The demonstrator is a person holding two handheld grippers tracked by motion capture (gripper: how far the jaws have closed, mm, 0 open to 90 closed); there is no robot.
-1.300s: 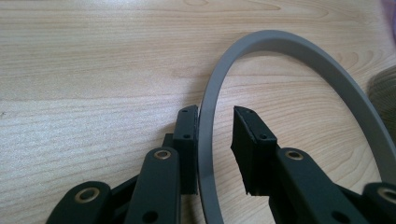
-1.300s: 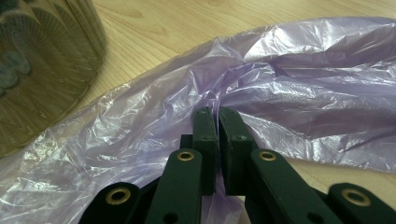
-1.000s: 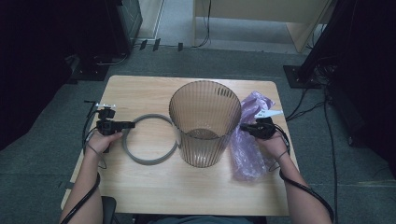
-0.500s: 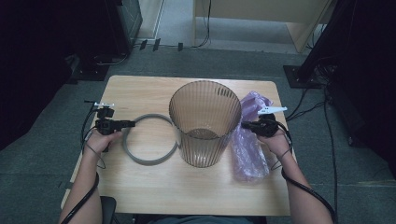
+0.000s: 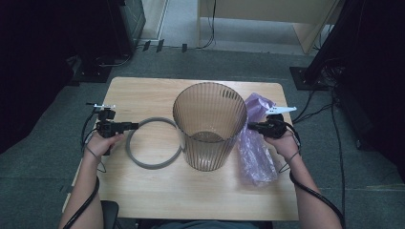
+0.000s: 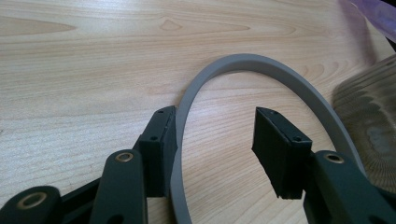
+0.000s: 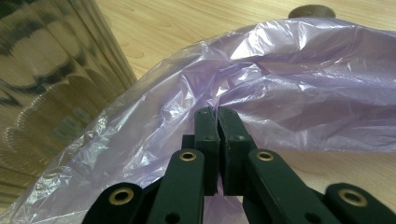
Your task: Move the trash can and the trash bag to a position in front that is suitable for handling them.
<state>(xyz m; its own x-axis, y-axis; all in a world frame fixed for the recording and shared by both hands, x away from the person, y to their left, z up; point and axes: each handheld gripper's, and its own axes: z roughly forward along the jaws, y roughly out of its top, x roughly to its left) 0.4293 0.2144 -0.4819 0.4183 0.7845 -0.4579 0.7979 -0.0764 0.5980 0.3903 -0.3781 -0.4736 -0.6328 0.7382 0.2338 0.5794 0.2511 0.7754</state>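
In the high view a wooden desk (image 5: 157, 191) fills the middle of the frame, with a ribbed, see-through brown bin (image 5: 209, 125) standing upright at its centre. To the left of the bin a grey ring (image 5: 152, 142) lies flat on the wood, its right edge just beside the bin's base. To the right of the bin a crumpled purple plastic bag (image 5: 256, 143) lies along the desk's right side, close against the bin's wall.

The left tongs (image 5: 128, 126) come in from the left of the frame at the ring's left edge. In the left gripper view the left tongs (image 6: 215, 140) straddle the ring (image 6: 299, 84): the rim runs up between the jaws, just beside the inner face of the left-hand jaw, while the other jaw stands well clear of it. These jaws have just been opening, released, with the ring between them but not pinched.

The right tongs (image 5: 251, 126) sit at centre right, between bin and bag. In the right gripper view the right tongs (image 7: 217, 116) are clenched, their pads pressed together on a fold of the purple bag (image 7: 299, 79), with the bin (image 7: 51, 70) at the frame's left.
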